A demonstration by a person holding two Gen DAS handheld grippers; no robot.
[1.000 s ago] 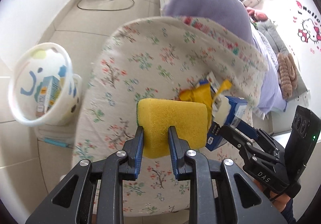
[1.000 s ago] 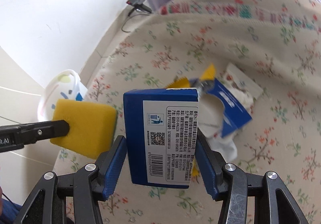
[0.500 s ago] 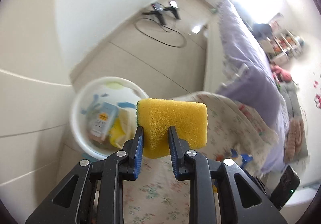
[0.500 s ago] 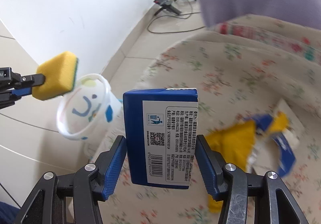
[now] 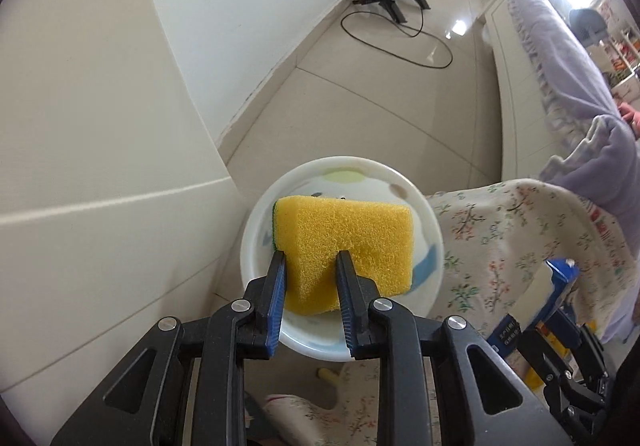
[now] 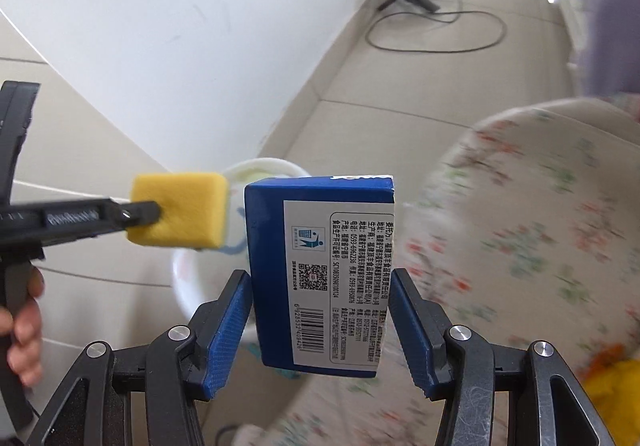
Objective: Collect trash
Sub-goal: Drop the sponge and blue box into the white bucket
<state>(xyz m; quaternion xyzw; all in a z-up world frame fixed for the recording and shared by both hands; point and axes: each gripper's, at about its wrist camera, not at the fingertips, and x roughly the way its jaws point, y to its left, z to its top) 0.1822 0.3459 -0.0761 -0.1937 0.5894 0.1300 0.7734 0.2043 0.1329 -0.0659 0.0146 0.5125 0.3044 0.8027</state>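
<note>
Hovering above the white bin [image 5: 434, 242], the left gripper [image 5: 310, 266] clamps the yellow sponge [image 5: 348, 242] ready to drop, while the right gripper [image 6: 320, 310], beside it, clamps a blue carton [image 6: 320, 270], probably next.

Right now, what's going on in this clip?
A person is collecting trash with two handheld grippers. The left gripper is shut on a yellow sponge, held over the white bin on the floor. The right gripper is shut on a blue carton beside the sponge, near the bin. Neither item is released yet.
</note>
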